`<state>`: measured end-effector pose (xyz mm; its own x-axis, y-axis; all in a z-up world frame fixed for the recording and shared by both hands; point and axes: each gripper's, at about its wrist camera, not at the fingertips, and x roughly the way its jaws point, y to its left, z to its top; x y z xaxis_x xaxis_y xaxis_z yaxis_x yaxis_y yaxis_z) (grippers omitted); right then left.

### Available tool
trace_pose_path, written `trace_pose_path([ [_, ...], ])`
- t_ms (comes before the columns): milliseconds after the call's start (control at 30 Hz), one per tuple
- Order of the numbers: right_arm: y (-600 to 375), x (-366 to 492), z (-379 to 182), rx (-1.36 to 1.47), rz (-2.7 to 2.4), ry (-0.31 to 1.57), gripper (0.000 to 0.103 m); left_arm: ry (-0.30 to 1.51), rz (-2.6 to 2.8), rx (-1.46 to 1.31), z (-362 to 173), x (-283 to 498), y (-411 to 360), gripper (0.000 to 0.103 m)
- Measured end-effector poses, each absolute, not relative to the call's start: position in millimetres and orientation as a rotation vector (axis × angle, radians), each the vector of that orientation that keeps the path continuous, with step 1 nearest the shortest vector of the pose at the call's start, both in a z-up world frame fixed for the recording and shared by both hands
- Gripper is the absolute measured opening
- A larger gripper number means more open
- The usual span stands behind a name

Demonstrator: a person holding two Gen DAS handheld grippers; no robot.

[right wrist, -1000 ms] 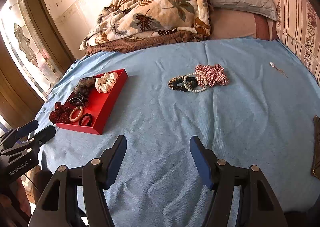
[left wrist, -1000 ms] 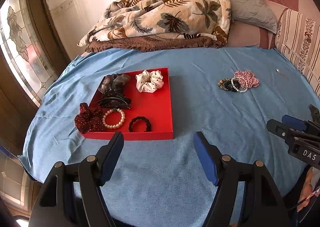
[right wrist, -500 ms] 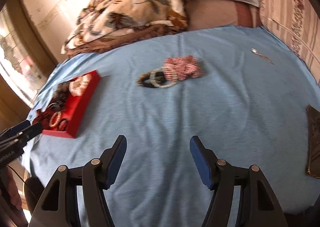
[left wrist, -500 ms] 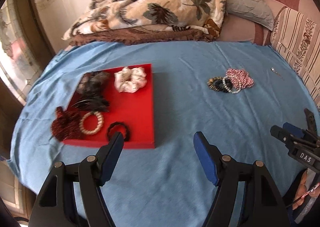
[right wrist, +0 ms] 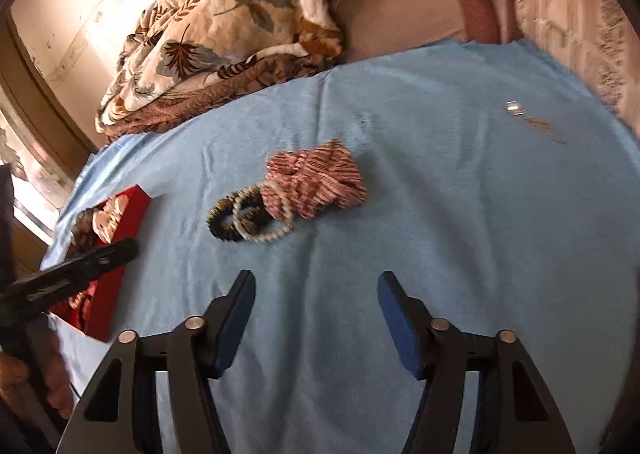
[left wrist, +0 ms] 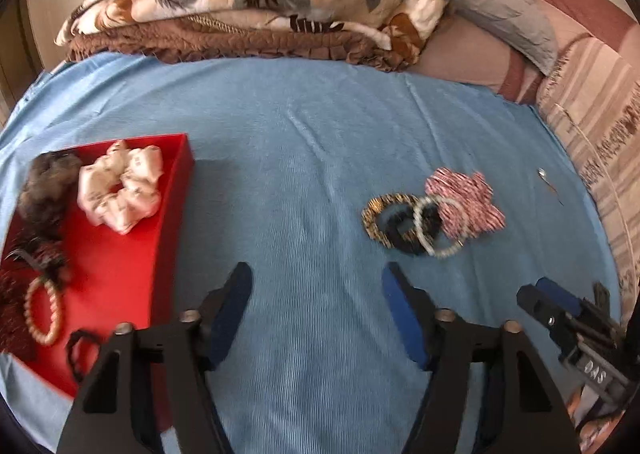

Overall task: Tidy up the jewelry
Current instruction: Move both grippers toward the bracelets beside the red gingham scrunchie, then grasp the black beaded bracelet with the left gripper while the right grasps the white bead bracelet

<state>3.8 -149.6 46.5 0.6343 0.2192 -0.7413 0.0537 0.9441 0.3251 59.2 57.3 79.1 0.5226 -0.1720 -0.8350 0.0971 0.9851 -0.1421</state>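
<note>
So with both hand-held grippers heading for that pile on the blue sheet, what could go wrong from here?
1. The pearl bracelet, dark hair ties and checked scrunchie overlap, so a grab may lift several at once.
2. Both grippers, left and right, are open and empty with jaws just narrowing, and could collide at the one pile.
3. The small pin lies apart and may be missed.

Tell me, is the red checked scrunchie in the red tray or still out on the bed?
Out. The red checked scrunchie lies on the blue sheet, beside loose bracelets, well apart from the red tray.
</note>
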Motion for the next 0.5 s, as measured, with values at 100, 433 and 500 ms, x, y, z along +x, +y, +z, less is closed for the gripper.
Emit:
trace_pose_path([
  [100,-139.8,30.0,34.8,0.305,0.113,0.903,0.058,1.04,-0.177,-0.153,64.9,90.0,54.1,0.051],
  [433,-125.0,75.5,14.0,0.294,0.096,0.915,0.028,1.049,-0.23,-0.092,35.2,148.5,17.3,0.047],
  [500,-125.2,75.4,13.4,0.287,0.091,0.919,0.015,1.041,-0.238,-0.042,33.9,147.6,10.0,0.022],
])
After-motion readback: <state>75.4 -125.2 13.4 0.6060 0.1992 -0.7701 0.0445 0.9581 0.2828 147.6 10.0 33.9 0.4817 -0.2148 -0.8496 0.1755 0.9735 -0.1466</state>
